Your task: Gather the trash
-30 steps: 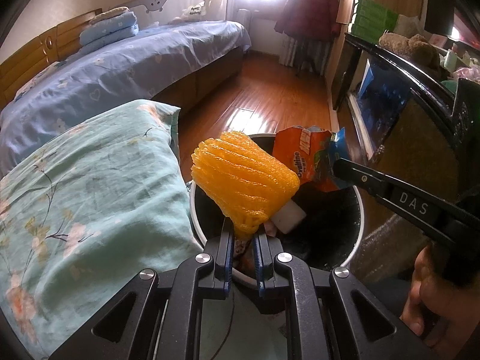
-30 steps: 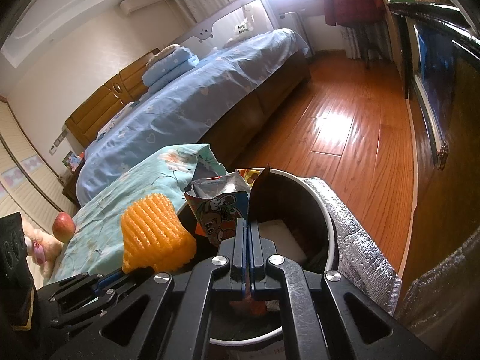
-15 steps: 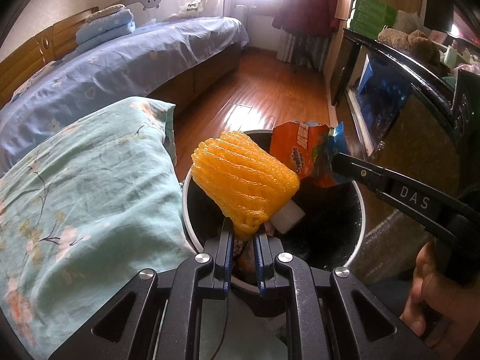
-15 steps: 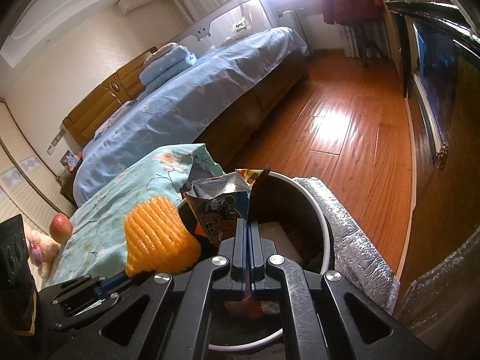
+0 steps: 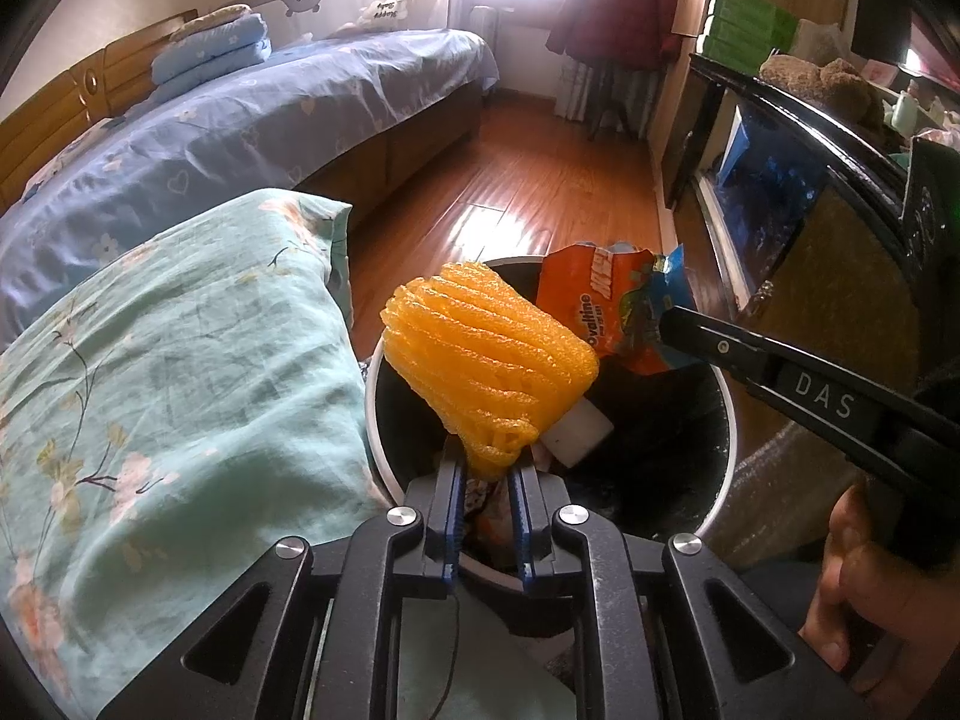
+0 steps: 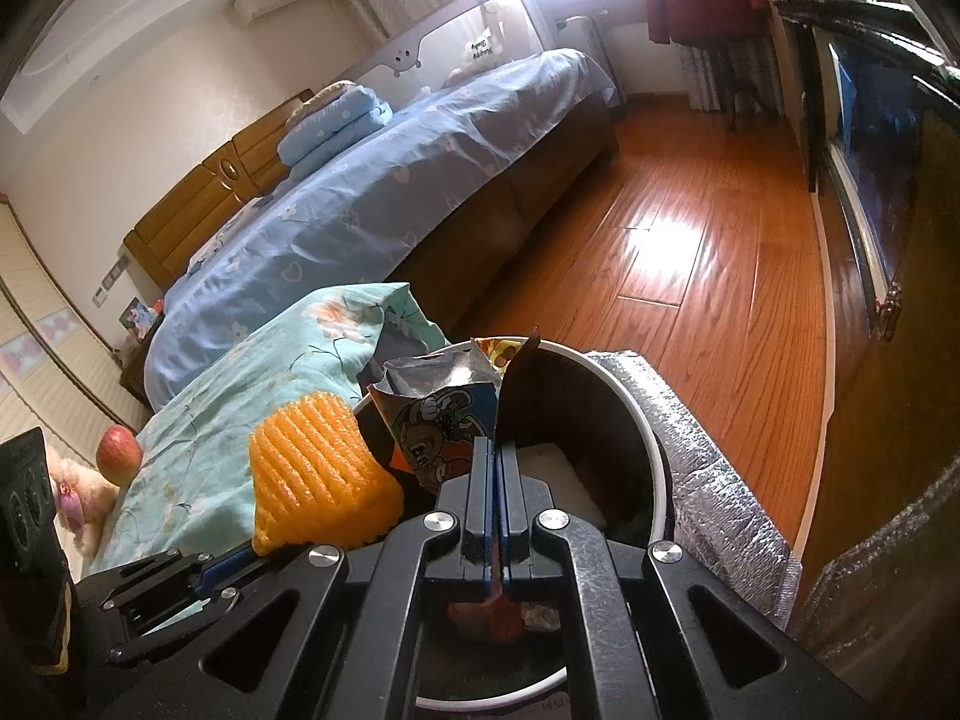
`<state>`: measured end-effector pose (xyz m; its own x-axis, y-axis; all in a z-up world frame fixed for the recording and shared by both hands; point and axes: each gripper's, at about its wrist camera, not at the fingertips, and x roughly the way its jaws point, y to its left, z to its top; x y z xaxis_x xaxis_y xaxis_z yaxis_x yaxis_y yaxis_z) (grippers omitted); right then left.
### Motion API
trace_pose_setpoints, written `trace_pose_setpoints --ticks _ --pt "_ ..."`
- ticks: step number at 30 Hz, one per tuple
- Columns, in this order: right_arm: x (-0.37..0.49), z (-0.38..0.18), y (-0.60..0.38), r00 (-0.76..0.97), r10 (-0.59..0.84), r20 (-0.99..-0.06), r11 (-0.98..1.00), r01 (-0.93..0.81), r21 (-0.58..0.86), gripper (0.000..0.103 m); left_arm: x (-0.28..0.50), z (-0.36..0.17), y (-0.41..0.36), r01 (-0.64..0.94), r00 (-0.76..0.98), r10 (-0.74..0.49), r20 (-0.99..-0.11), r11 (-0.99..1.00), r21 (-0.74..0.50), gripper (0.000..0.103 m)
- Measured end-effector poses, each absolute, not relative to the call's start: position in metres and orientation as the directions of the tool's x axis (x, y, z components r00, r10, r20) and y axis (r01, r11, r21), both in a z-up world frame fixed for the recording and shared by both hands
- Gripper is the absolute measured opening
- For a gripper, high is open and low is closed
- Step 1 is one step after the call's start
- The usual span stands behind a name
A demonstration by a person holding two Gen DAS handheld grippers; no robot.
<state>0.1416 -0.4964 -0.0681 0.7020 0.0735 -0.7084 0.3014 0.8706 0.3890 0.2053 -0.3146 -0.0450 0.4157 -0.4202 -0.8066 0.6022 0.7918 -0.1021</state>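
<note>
Standing on the wooden floor (image 5: 528, 180) beside a bed corner draped in teal floral cloth (image 5: 156, 372), a round trash bin (image 5: 729, 420) with a white rim and dark inner wall holds a white foam-like block (image 5: 579, 429) and crumpled wrappers low down. Above its opening hang two pieces of trash. The larger is an orange foam net sleeve (image 5: 486, 354), ribbed and tubular, its long axis slanting up and to the left from its bunched lower end, which the left gripper (image 5: 487, 483) pinches between narrowly parted blue-padded fingers. The smaller is a torn orange-and-blue snack wrapper (image 6: 444, 426), shiny foil inside and a cartoon print outside; it stands roughly upright over the bin's far side, its open ragged mouth up, clamped at its lower edge by the fully closed right gripper (image 6: 497, 480). A hand (image 5: 870, 588) grips that tool's handle.
</note>
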Motion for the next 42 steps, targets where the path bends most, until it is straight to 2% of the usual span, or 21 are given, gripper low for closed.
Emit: trace_pose_setpoints --ticks 4,7,10,11,12,13,15,17,19,21,24,33,42 --pt "0.142 -0.068 -0.497 0.702 0.073 -0.709 0.87 0.302 0.389 0.001 0.205 -0.045 -0.315 0.604 0.415 -0.423 -0.806 0.79 -0.104 0.016" --pt "0.142 -0.068 -0.497 0.702 0.068 -0.708 0.869 0.308 0.388 0.006 0.205 -0.044 -0.315 0.605 0.415 -0.424 -0.805 0.79 -0.104 0.019" --pt "0.142 -0.072 -0.498 0.702 0.073 -0.708 0.861 0.314 0.4 0.007 0.204 -0.042 -0.312 0.602 0.422 -0.424 -0.801 0.792 -0.102 0.031" --pt "0.141 -0.073 -0.498 0.701 0.076 -0.709 0.86 0.314 0.402 0.009 0.203 -0.041 -0.31 0.598 0.428 -0.42 -0.8 0.795 -0.098 0.041" --pt "0.141 -0.073 -0.497 0.7 0.076 -0.71 0.86 0.314 0.402 0.015 0.202 -0.04 -0.307 0.59 0.438 -0.416 -0.797 0.802 -0.094 0.05" --pt "0.14 -0.073 -0.497 0.7 0.076 -0.71 0.86 0.315 0.402 0.018 0.2 -0.039 -0.304 0.587 0.444 -0.417 -0.793 0.804 -0.094 0.053" --pt "0.136 -0.071 -0.495 0.708 0.081 -0.702 0.857 0.31 0.412 0.041 0.197 -0.036 -0.296 0.574 0.457 -0.413 -0.787 0.814 -0.094 0.056" --pt "0.133 -0.067 -0.493 0.716 0.079 -0.693 0.857 0.306 0.414 0.051 0.194 -0.034 -0.288 0.56 0.464 -0.412 -0.784 0.823 -0.1 0.057" --pt "0.13 -0.064 -0.488 0.721 0.081 -0.688 0.859 0.299 0.415 0.053 0.188 -0.031 -0.275 0.542 0.48 -0.41 -0.775 0.834 -0.105 0.058" --pt "0.127 -0.061 -0.483 0.727 0.088 -0.681 0.861 0.289 0.419 0.066 0.182 -0.026 -0.26 0.52 0.499 -0.41 -0.764 0.847 -0.115 0.059" --pt "0.119 -0.057 -0.47 0.737 0.086 -0.67 0.869 0.273 0.412 0.073 0.172 -0.02 -0.237 0.487 0.525 -0.409 -0.747 0.864 -0.13 0.06" --pt "0.098 -0.045 -0.419 0.762 0.087 -0.642 0.902 0.214 0.376 0.08 0.135 -0.012 -0.181 0.415 0.587 -0.377 -0.717 0.9 -0.134 0.06" --pt "0.087 -0.029 -0.367 0.786 0.091 -0.611 0.942 0.131 0.31 0.081 0.105 0.0 -0.125 0.327 0.665 -0.324 -0.673 0.936 -0.127 0.06"
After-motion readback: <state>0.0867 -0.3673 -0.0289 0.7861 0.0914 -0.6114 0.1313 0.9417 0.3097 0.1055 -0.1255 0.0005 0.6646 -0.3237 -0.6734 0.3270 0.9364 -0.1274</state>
